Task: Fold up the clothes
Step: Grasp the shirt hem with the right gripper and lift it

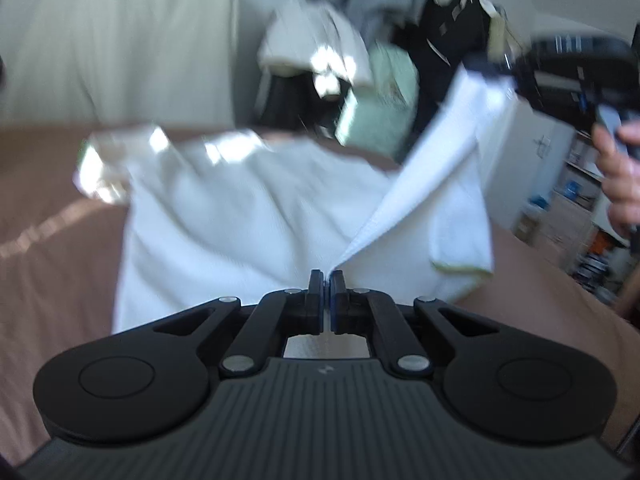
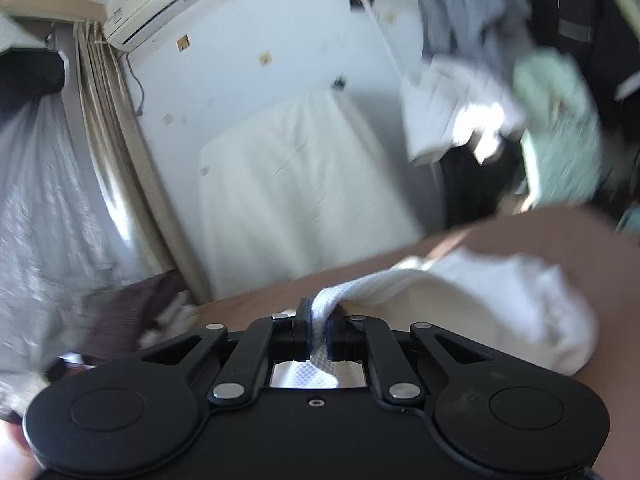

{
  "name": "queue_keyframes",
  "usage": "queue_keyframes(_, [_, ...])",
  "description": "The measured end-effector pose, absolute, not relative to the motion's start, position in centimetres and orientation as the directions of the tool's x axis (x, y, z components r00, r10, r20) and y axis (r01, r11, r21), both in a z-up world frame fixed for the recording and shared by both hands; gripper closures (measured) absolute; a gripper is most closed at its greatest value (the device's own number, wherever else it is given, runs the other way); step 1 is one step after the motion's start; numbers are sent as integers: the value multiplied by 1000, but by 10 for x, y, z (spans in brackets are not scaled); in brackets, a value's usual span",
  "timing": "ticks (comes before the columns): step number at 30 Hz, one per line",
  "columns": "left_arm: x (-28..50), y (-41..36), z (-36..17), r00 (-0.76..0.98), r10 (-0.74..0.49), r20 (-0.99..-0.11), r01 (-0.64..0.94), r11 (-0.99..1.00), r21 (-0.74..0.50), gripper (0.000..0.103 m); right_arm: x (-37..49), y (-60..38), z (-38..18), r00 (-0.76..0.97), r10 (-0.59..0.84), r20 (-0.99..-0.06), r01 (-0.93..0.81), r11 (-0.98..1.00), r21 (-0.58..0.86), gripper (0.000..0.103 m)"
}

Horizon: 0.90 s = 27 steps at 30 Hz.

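A white garment (image 1: 240, 204) lies spread on the brown bed (image 1: 48, 216), with one edge lifted off the surface. My left gripper (image 1: 329, 280) is shut on the near corner of that lifted edge. The edge runs taut up and right to my right gripper (image 1: 496, 70), which a hand (image 1: 618, 176) holds above the bed. In the right wrist view my right gripper (image 2: 319, 312) is shut on a bunched fold of the white garment (image 2: 500, 296), which trails right over the bed (image 2: 520, 228). Both views are motion-blurred.
A heap of clothes (image 1: 360, 64) in white, pale green, grey and black is piled at the far side of the bed. A white mattress (image 2: 304, 184) leans on the wall, with curtains (image 2: 100, 128) and an air conditioner (image 2: 168, 0) to the left. Shelves (image 1: 580, 208) stand at the right.
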<state>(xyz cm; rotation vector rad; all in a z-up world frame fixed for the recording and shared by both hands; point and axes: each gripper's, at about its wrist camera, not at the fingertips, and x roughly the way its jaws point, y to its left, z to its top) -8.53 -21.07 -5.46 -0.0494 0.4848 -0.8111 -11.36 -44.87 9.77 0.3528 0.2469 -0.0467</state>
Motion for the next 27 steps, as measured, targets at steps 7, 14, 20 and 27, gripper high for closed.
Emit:
queue_keyframes(7, [-86,-214,-60,559,-711,-427,698,682,-220,101,-121,-466,59,917,-141,-372,272,905,327,94])
queue_keyframes(14, [-106,-218,-55,456,-783,-422,749,594,-292,100,-178,-465,76,921,-163,-353,280,908,312,94])
queue_keyframes(20, [-130,-228,-50,408,-793,-453,796,552,-249,100,-245,-439,95,963,-158,-216,187,976,116,94])
queue_keyframes(27, [-132,-234,-61,423,-743,-518,792,581,-186,98,-236,-459,48,867,-289,-407,351,932,85,94])
